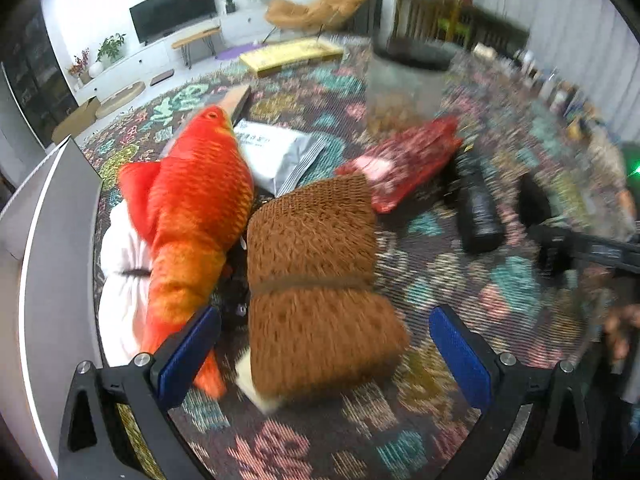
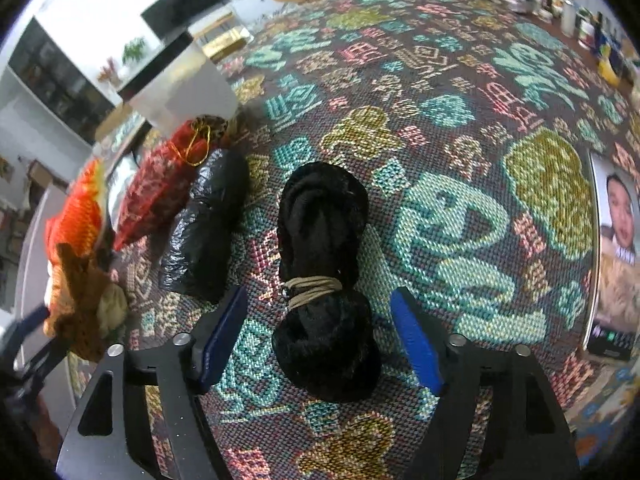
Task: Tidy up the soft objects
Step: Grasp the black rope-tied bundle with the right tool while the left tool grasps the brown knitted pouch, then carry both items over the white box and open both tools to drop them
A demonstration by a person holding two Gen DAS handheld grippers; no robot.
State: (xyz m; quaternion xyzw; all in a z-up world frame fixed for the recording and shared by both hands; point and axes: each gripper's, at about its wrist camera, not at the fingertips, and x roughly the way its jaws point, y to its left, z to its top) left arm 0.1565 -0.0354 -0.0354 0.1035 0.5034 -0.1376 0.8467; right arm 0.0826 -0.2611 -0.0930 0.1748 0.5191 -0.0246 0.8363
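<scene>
In the left wrist view a brown fuzzy bundle [image 1: 316,280], tied round its middle, lies on the patterned cloth between the fingers of my open left gripper [image 1: 324,354]. An orange plush fish [image 1: 192,216] lies beside it on the left, over white cloth [image 1: 120,276]. In the right wrist view a black furry bundle [image 2: 324,280], tied with tan cord, lies between the fingers of my open right gripper [image 2: 320,336]. Neither gripper touches its bundle.
A red patterned pouch [image 1: 404,160] [image 2: 160,192], a black plastic roll [image 1: 476,208] [image 2: 208,220] and a silver packet [image 1: 280,152] lie nearby. A white bin [image 1: 52,272] stands at the left. A clear container [image 1: 404,80] stands behind. A phone [image 2: 616,256] lies at the right.
</scene>
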